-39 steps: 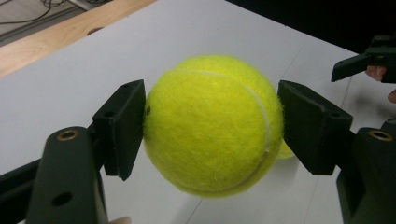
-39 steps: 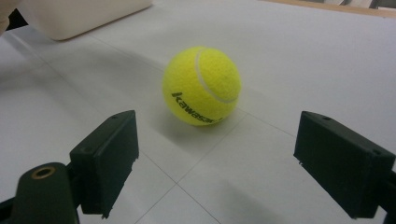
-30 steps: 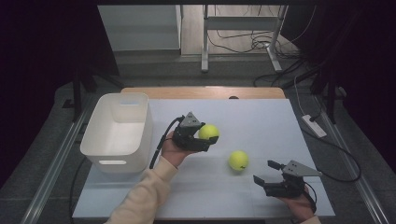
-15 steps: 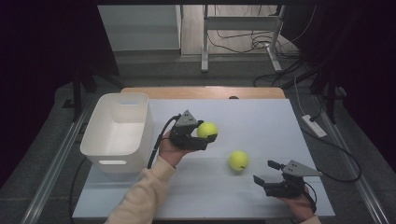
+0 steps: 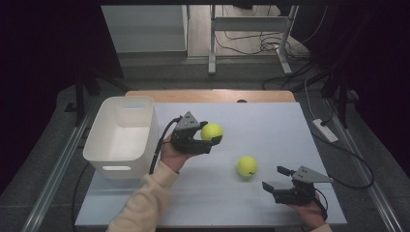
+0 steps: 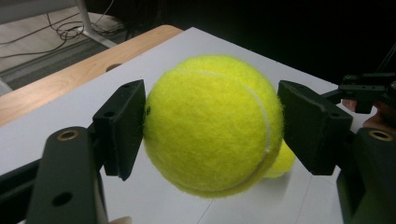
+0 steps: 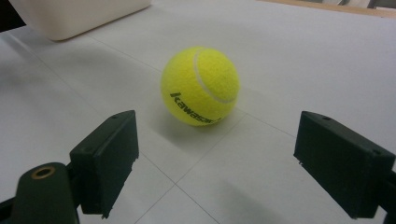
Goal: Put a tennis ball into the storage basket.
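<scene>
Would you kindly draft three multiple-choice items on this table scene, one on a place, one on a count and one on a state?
1. Where is the white bin?
A. at the table's left side
B. at the table's right side
C. on the floor

2. How many tennis balls are there?
A. one
B. two
C. three

3. How does the left claw stand?
A. wide open
B. shut on nothing
C. shut on a tennis ball

Answers:
1 A: in the high view the bin stands on the table, left of the left claw.
2 B: one held ball and one lying ball in front of the open right claw.
3 C: in the left claw's own view both pads press on the held ball.
</scene>
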Available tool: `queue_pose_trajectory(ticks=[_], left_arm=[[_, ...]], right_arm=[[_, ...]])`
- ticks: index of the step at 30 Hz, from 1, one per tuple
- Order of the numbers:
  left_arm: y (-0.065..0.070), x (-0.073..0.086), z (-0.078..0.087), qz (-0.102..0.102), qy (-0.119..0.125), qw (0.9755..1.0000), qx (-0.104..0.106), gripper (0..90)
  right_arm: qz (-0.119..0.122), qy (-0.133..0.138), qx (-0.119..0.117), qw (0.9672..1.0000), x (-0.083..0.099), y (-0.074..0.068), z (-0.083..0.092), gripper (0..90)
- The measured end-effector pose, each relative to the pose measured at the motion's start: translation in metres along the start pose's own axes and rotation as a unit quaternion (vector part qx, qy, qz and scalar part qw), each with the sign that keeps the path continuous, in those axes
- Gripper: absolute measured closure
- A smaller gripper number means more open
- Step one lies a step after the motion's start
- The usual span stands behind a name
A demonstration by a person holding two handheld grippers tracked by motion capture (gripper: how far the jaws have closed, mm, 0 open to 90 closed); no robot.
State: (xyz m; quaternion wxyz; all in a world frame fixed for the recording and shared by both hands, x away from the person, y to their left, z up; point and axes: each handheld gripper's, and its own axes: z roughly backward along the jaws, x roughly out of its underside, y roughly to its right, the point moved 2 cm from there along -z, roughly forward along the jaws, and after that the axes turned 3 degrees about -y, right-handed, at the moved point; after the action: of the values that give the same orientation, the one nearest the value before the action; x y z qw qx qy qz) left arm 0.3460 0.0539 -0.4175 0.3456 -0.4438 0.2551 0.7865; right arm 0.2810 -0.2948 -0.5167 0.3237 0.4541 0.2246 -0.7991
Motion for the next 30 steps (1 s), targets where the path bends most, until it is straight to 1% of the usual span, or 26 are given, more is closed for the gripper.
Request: queue_pose_trajectory(ticks=[7,17,23,30], left_arm=[[-0.001,-0.003,0.007,0.0,0.01,0.9999,-0.002,28.2],[-0.004,-0.011,0.02,-0.003,0.024,0.9996,-0.012,28.2],[-0.008,-0.016,0.03,-0.001,0.038,0.9991,-0.02,28.2],[-0.013,-0.017,0.039,0.005,0.049,0.9985,-0.024,28.2]], right_arm=[[-0.001,0.0,0.0,1.0,0.0,0.0,0.0,13.7],[-0.003,0.001,0.001,1.0,0.0,0.0,0.0,13.7],[-0.002,0.001,0.002,1.0,0.0,0.0,0.0,13.7],[-0.003,0.001,0.002,1.0,0.0,0.0,0.0,13.7]])
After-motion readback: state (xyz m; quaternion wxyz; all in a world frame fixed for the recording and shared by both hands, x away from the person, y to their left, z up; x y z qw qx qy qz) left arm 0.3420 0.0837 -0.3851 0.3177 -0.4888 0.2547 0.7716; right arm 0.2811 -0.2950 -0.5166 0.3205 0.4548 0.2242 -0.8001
